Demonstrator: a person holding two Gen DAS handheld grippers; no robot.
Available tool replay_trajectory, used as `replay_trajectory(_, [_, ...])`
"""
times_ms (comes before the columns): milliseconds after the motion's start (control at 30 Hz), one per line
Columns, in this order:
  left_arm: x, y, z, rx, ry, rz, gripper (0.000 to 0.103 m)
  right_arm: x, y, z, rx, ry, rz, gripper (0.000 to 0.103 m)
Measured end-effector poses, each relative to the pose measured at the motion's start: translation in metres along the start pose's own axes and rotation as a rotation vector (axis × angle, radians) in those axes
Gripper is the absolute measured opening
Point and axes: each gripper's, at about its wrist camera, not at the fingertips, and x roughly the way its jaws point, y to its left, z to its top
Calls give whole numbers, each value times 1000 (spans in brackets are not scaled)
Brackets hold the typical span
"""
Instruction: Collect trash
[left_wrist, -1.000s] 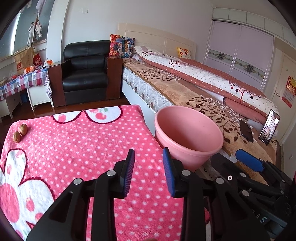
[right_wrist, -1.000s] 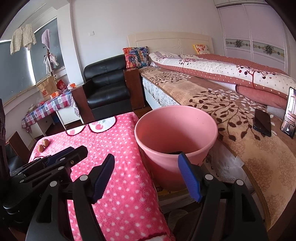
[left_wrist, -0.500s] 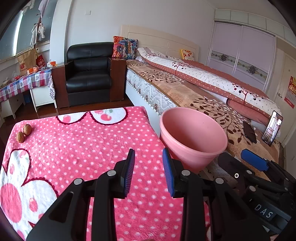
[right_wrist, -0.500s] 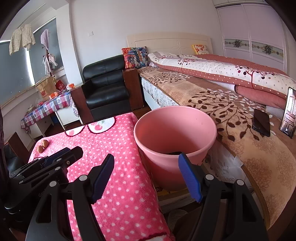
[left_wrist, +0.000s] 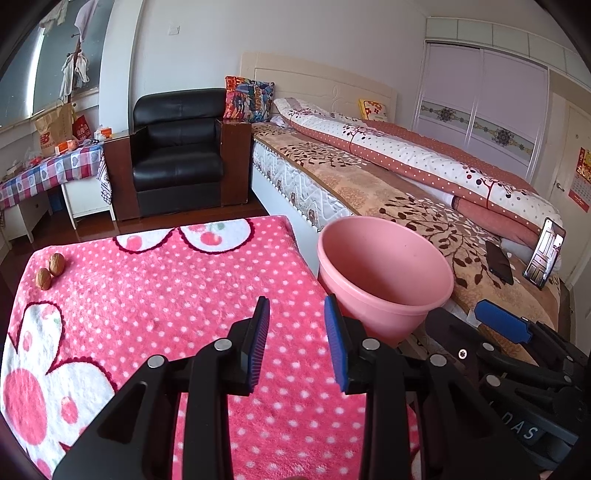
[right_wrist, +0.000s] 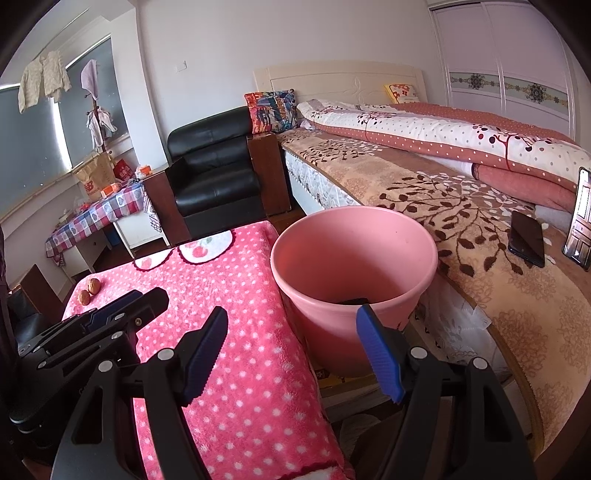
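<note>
Two walnuts (left_wrist: 50, 271) (right_wrist: 90, 290) lie side by side at the far left corner of a pink polka-dot blanket (left_wrist: 166, 295) (right_wrist: 240, 280) spread over the table. A pink plastic bucket (left_wrist: 384, 266) (right_wrist: 354, 258) stands just off the blanket's right edge, with something dark (right_wrist: 354, 301) at its bottom. My left gripper (left_wrist: 296, 306) hovers open over the blanket, nothing between its blue pads. My right gripper (right_wrist: 291, 314) hangs open and empty in front of the bucket's near rim. Each gripper also shows beside the other, the right gripper (left_wrist: 498, 325) and the left gripper (right_wrist: 122, 306).
A bed (left_wrist: 369, 184) runs along the right, with two phones (right_wrist: 526, 238) on its brown cover. A black armchair (left_wrist: 177, 155) stands beyond the table. A side table with a checked cloth (left_wrist: 48, 170) and clutter is at the far left.
</note>
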Motion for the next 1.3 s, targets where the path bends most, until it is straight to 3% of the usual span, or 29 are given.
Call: replay_trajectory(1300, [-4,-6,1,12,-2,-5,31,-9,-3,-2,17,-23,2,72])
